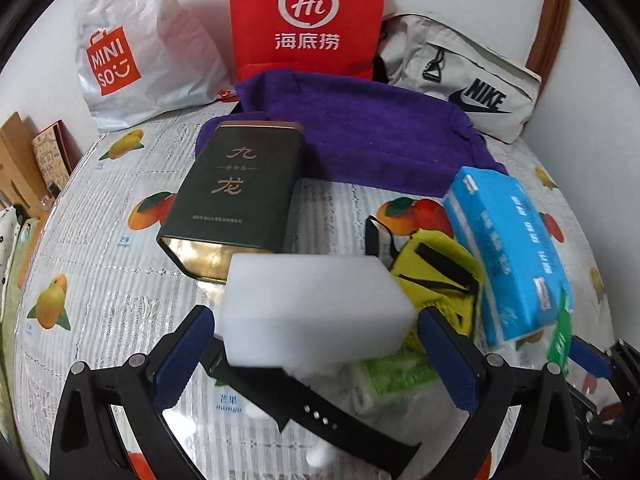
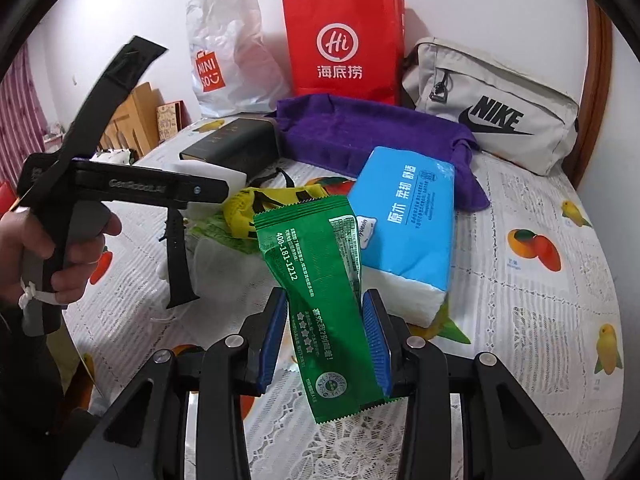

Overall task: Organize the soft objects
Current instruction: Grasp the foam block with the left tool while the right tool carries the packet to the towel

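- Left gripper clamps a white sponge, lifted just past the tin's 6 o'clock end
- Right gripper pinches a green packet, tissue pack at 1 o'clock

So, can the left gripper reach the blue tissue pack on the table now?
Probably not yet. The left gripper is already shut on a white foam block, so its jaws are full. The blue plastic tissue pack lies uncovered to its right, beside the yellow pouch.
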The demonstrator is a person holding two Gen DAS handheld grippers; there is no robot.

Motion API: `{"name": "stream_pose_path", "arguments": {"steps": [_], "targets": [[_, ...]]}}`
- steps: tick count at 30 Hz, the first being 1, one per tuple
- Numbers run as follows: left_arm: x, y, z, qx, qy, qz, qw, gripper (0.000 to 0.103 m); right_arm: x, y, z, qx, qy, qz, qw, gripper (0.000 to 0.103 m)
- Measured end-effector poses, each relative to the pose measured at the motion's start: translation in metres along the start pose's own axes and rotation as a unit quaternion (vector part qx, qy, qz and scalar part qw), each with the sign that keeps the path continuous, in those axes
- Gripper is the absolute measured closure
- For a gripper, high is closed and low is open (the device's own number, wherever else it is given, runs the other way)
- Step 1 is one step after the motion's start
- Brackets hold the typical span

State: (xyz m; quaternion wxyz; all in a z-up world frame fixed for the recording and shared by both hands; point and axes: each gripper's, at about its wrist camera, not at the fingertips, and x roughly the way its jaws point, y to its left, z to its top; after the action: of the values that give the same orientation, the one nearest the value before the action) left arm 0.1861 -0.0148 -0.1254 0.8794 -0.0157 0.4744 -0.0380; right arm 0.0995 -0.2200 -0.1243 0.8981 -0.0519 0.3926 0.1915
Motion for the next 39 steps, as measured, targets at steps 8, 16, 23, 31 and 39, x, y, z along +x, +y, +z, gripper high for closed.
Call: {"name": "stream_pose_path", "arguments": {"steps": [8,16,23,31,39], "targets": [[-0.017,0.016,-0.009,-0.012,-0.027,-0.033,0.999,0.022,-0.007,-0.002,-0.018,-0.008,0.032,0.016,0.999,0.064],[-0.033,0.056,-0.035,-0.037,-0.024,0.0,0.999,0.022,0.01,-0.018,-0.036,0.035,0.079,-0.02,0.996,0.064],[-0.009,0.078,-0.053,-0.061,-0.005,-0.014,0.998,0.021,0.023,-0.016,-0.041,0.039,0.088,-0.038,0.995,0.063],[-0.001,0.089,-0.058,-0.081,-0.017,-0.054,0.9951,0.021,0.029,-0.012,-0.041,0.036,0.083,-0.056,0.994,0.059],[-0.018,0.093,-0.051,-0.06,-0.031,-0.062,0.9958,0.022,0.014,-0.011,-0.034,0.062,0.091,-0.023,0.994,0.069]]}}
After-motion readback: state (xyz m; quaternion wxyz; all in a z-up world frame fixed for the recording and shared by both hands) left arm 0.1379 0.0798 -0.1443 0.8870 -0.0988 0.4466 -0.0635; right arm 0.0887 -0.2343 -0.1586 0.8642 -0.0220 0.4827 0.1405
